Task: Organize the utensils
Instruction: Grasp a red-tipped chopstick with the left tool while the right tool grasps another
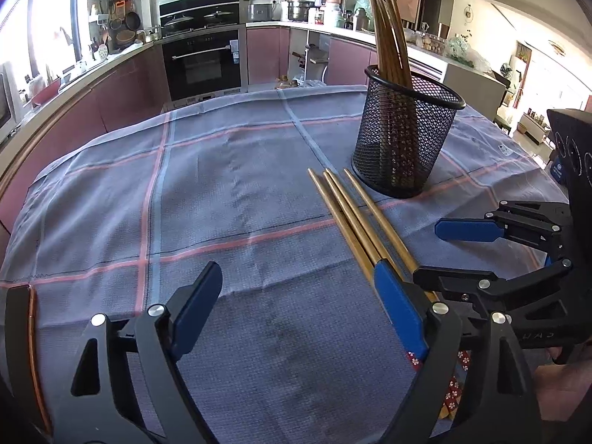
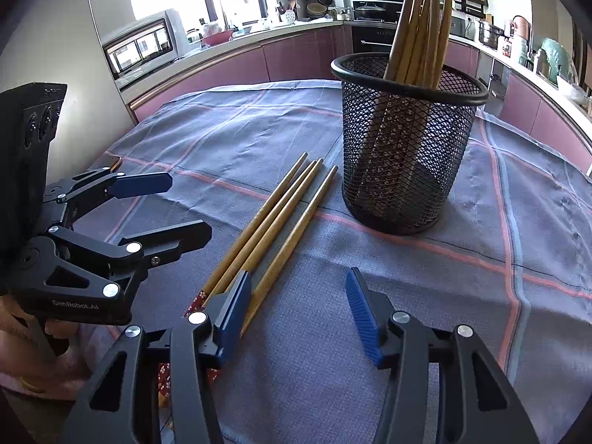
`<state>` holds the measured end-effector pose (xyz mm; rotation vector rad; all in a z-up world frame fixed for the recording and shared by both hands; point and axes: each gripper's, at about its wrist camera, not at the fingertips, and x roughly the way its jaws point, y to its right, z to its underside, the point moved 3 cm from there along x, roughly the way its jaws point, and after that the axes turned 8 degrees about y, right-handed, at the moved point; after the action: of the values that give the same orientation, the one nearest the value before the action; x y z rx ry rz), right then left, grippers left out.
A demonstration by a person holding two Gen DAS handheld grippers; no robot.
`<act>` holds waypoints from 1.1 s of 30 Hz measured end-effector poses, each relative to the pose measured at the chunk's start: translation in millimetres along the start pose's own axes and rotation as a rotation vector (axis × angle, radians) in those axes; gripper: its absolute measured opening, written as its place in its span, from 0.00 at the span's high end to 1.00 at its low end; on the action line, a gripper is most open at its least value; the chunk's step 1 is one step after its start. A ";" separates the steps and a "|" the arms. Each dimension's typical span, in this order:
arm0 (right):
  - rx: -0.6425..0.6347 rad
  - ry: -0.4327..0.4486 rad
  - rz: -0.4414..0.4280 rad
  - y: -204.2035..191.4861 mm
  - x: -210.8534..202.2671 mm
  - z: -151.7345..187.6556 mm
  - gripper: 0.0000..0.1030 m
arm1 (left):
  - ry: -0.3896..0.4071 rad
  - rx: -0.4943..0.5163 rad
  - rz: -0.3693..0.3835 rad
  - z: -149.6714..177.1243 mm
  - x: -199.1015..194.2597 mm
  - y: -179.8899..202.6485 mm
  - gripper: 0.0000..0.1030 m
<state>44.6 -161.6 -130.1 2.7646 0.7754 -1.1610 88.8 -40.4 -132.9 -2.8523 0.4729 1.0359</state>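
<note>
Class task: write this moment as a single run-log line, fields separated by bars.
left tool open, empty | right tool open, empty | three chopsticks on tablecloth | others upright in mesh holder

Both tongs are matte black linkages with triangular cut-outs, silver rivets and blue ribbed pads. The left tongs (image 2: 162, 207) carry white "GenRobot.AI" lettering on the body, and the right tongs (image 1: 440, 255) show the same build.

Both wrist views low, near tablecloth (image 1: 222, 192), facing mesh cup (image 2: 403, 148).
</note>
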 end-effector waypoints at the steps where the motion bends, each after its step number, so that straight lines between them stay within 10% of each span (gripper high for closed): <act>1: 0.000 -0.001 -0.001 0.4 -0.1 0.0 0.52 | -0.007 0.002 0.003 0.7 2.2 0.9 0.21; 18: 0.010 0.002 -0.021 4.7 -2.2 1.5 0.53 | -0.072 0.024 0.022 1.1 22.4 12.7 0.26; 33: 0.014 0.003 -0.006 6.2 3.7 -4.6 0.64 | -0.082 0.010 0.019 -2.0 27.5 7.0 0.55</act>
<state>52.8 -164.4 -130.2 2.7782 0.7796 -1.1678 107.8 -54.6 -148.6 -2.7887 0.4972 1.1455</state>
